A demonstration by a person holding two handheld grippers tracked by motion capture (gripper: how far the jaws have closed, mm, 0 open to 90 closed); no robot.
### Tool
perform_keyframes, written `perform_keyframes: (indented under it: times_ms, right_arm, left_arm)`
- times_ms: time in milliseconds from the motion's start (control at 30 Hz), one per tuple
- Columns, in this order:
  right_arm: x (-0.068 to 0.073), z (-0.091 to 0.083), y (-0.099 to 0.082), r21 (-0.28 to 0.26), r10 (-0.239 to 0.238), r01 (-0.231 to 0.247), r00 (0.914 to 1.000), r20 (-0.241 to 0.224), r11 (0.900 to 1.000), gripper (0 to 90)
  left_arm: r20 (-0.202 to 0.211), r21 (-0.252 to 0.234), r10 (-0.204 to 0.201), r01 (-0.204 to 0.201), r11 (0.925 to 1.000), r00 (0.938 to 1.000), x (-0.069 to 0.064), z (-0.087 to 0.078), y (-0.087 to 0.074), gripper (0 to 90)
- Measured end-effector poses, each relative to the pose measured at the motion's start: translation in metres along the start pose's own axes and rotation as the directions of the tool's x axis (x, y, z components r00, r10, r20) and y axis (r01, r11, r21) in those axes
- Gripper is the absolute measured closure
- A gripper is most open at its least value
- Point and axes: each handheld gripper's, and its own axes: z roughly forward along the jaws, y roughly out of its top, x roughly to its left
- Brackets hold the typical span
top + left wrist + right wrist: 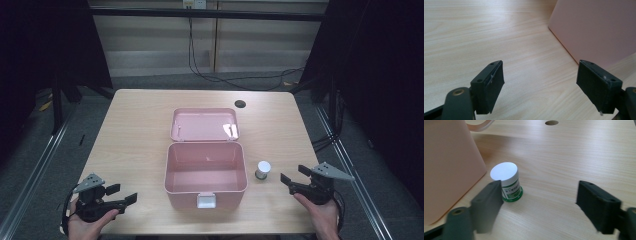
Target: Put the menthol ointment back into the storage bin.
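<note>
From the high view, the small white-capped jar with a green label (263, 169) stood upright on the light wooden desk (135, 130), just right of the open pink plastic box (205, 175). The right claw (291, 176) sat near it, to the right, jaws apart. The left claw (122, 194) was far off, jaws apart.

In the left gripper view, the left claw (540, 85) held nothing.

In the right gripper view, the jar (507, 183) stood just past the right claw's (539, 202) left jaw, untouched.

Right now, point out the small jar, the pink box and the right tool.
small jar (504, 172): right gripper view, on its white lid.
pink box (206, 190): high view, on its front rim.
right tool (294, 175): high view, midway between its open fingertips.
</note>
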Motion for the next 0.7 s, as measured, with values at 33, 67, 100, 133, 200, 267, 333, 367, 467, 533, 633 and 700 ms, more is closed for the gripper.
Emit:
perform_keyframes:
  times_ms: [33, 67, 100, 133, 200, 267, 333, 367, 467, 533, 633, 700]
  right_arm:
    - [-0.001, -0.002, 0.001, -0.008, 0.001, -0.001, 1.0000, -0.005, 1.0000, 28.3]
    - [-0.002, -0.004, 0.002, -0.019, 0.015, -0.015, 0.9997, -0.020, 0.9997, 28.6]
    - [-0.002, -0.004, 0.002, -0.019, 0.015, -0.015, 0.9997, -0.020, 0.9997, 28.6]
    - [-0.002, -0.007, 0.004, -0.027, 0.019, -0.019, 0.9995, -0.026, 0.9994, 30.8]
    - [-0.002, -0.008, 0.005, -0.006, 0.026, -0.027, 0.9984, -0.050, 0.9996, 32.0]
    - [0.000, -0.008, 0.007, 0.007, 0.002, -0.002, 0.9983, -0.058, 1.0000, 35.7]
    - [0.003, -0.009, 0.009, -0.008, -0.015, 0.014, 0.9971, -0.074, 0.9999, 37.2]
    - [0.003, -0.009, 0.009, -0.008, -0.015, 0.014, 0.9971, -0.074, 0.9999, 37.2]
    - [0.006, -0.009, 0.011, 0.003, -0.029, 0.029, 0.9956, -0.089, 0.9996, 37.7]
    - [0.007, -0.008, 0.011, 0.024, -0.021, 0.024, 0.9952, -0.096, 0.9994, 37.7]
    - [0.009, -0.009, 0.016, 0.055, -0.025, 0.033, 0.9909, -0.132, 0.9980, 34.7]
    - [0.011, -0.008, 0.021, 0.081, -0.014, 0.027, 0.9873, -0.158, 0.9963, 29.8]
  left_arm:
    - [0.000, 0.000, 0.000, 0.000, 1.0000, 1.0000, 0.000, 0.000, 0.000, 21.7]
    - [0.002, 0.001, 0.002, -0.002, 1.0000, 1.0000, 0.000, 0.000, 0.000, 21.7]
    - [0.002, 0.001, 0.002, -0.002, 1.0000, 1.0000, 0.000, 0.000, 0.000, 21.7]
    - [0.003, 0.005, 0.005, -0.005, 1.0000, 1.0000, 0.000, 0.000, 0.000, 21.7]
    - [0.004, 0.007, 0.004, -0.004, 1.0000, 1.0000, -0.001, 0.001, 0.000, 21.8]
    - [0.003, 0.005, 0.005, -0.005, 1.0000, 1.0000, -0.001, 0.001, 0.000, 21.7]
    - [0.005, 0.005, 0.006, -0.006, 1.0000, 1.0000, -0.002, 0.001, 0.000, 21.7]
    - [0.005, 0.005, 0.006, -0.006, 1.0000, 1.0000, -0.002, 0.001, 0.000, 21.8]
    - [0.007, 0.015, 0.017, -0.017, 0.9997, 0.9998, -0.002, 0.002, 0.000, 21.7]
    - [0.009, 0.015, 0.026, -0.026, 0.9995, 0.9996, -0.002, 0.002, 0.000, 21.8]
    - [0.010, 0.006, 0.024, -0.024, 0.9997, 0.9997, -0.003, 0.001, 0.000, 21.7]
    - [0.013, 0.013, 0.022, -0.023, 0.9997, 0.9997, -0.003, 0.001, 0.000, 21.7]
